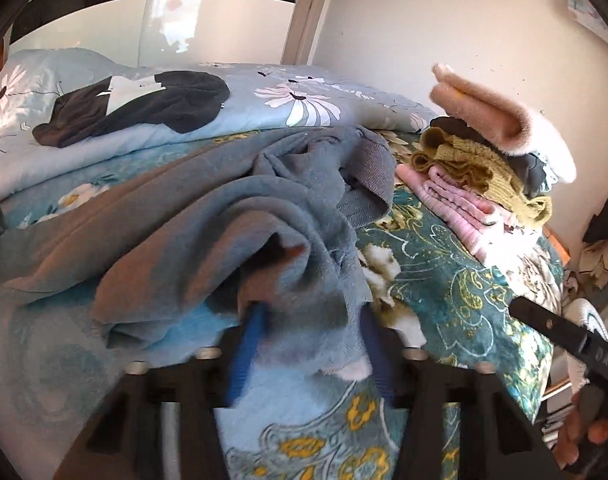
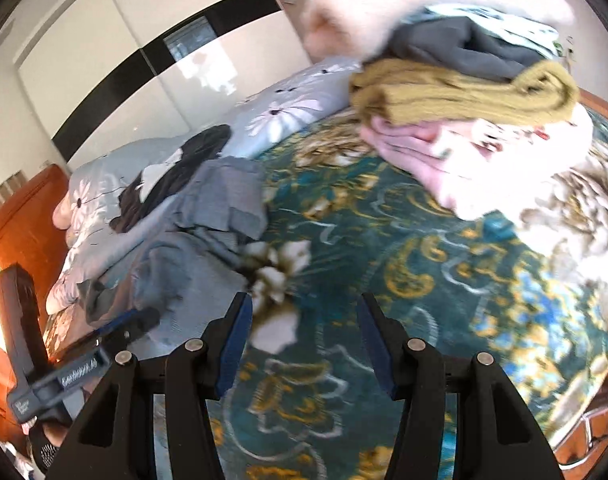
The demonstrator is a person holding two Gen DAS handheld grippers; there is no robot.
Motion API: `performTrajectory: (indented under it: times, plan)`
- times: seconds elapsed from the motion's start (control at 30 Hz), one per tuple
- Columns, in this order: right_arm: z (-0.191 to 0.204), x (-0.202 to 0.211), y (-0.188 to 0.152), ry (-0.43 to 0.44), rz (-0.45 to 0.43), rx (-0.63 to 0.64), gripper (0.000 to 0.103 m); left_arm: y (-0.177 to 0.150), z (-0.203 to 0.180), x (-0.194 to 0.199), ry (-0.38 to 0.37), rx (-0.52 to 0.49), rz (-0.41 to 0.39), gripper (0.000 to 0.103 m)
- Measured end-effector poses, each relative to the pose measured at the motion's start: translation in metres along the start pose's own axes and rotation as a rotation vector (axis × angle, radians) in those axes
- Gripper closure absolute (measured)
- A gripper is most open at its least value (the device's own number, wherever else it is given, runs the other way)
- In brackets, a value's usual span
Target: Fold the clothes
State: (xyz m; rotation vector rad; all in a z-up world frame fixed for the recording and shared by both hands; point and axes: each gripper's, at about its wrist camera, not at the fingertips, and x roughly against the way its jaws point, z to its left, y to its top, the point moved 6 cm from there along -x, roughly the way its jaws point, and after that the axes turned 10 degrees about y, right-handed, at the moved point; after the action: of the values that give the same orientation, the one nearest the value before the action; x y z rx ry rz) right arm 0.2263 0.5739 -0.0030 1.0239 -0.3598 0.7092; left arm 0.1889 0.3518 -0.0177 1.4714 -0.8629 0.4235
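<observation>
On the teal patterned bedspread point(image 2: 444, 280), a crumpled grey-blue garment point(image 1: 207, 220) lies in a loose heap, its ribbed hem point(image 1: 368, 184) turned up toward the far side. Its near edge drapes down between the blue-padded fingers of the left gripper point(image 1: 308, 344), which stand fairly wide apart with cloth filling the gap; whether the pads actually press the fabric I cannot tell, since the image is blurred there. The right gripper point(image 2: 304, 344) hovers over bare bedspread just beside the garment, jaws spread wide and empty.

To do this step well, I judge the left should close on a single edge or corner rather than a bunched wad, and the right should take a matching edge so the cloth can be spread flat before any fold.

Farther off, a stack of folded clothes point(image 1: 484, 184) sits at the bed's right side, pink, olive and dark layers under a fluffy pale piece. A black-and-white garment point(image 1: 143, 108) rests on the flowered quilt point(image 1: 304, 96) behind.
</observation>
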Motion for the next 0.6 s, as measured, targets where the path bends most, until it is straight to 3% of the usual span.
performTrajectory:
  times: [0.03,0.2,0.3,0.43,0.53,0.6]
  plan:
    - [-0.005,0.000,-0.003,-0.004,0.006,-0.009,0.047,0.000,-0.001,-0.003,0.007,-0.001,0.007,0.098]
    - [-0.013,0.000,-0.010,0.004,0.017,-0.047,0.047,0.005,0.006,0.001,-0.063,0.047,0.014,0.099]
    - [-0.011,0.001,-0.010,0.005,0.022,-0.034,0.047,0.030,0.038,0.049,-0.139,0.154,-0.111,0.099]
    - [-0.005,-0.002,-0.010,0.000,0.033,-0.018,0.047,0.054,0.131,0.111,-0.030,0.293,-0.286,0.099]
    - [0.001,-0.009,-0.010,0.004,0.043,-0.010,0.047,0.036,0.223,0.136,0.101,0.460,-0.328,0.099]
    - [0.012,-0.019,-0.011,0.011,0.065,0.013,0.047,0.008,0.284,0.142,0.197,0.577,-0.307,0.099]
